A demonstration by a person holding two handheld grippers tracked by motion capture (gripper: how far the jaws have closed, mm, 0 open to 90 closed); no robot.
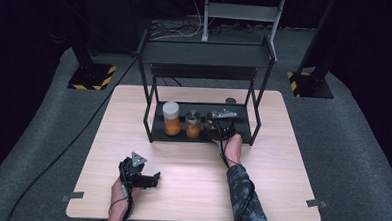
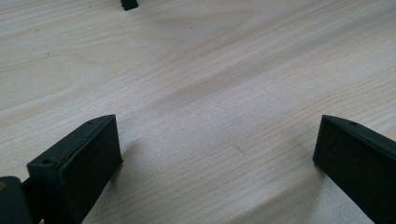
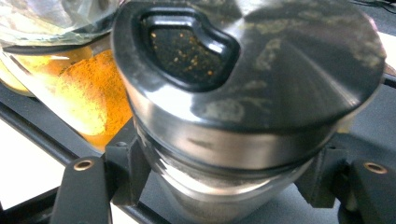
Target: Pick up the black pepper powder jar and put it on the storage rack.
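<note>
A spice jar with a steel lid (image 3: 247,84) stands on the lower shelf (image 3: 28,116) of a black rack. My right gripper (image 3: 224,175) is shut on it, one jaw pressed to each side of the glass just under the lid. From above, the right gripper (image 1: 218,122) reaches into the rack's right part, beside two jars of orange powder. The left gripper (image 1: 153,178) rests on the table near the front left, lying level. Its jaws stand wide apart in the left gripper view (image 2: 215,163), with bare wood between them.
A white-lidded jar of orange powder (image 1: 171,119) and a smaller dark-lidded jar (image 1: 193,125) stand left of the held jar. The rack's top shelf (image 1: 206,53) overhangs them. A small dark round thing (image 1: 230,100) lies behind the rack. The wooden table (image 1: 282,159) has taped corners.
</note>
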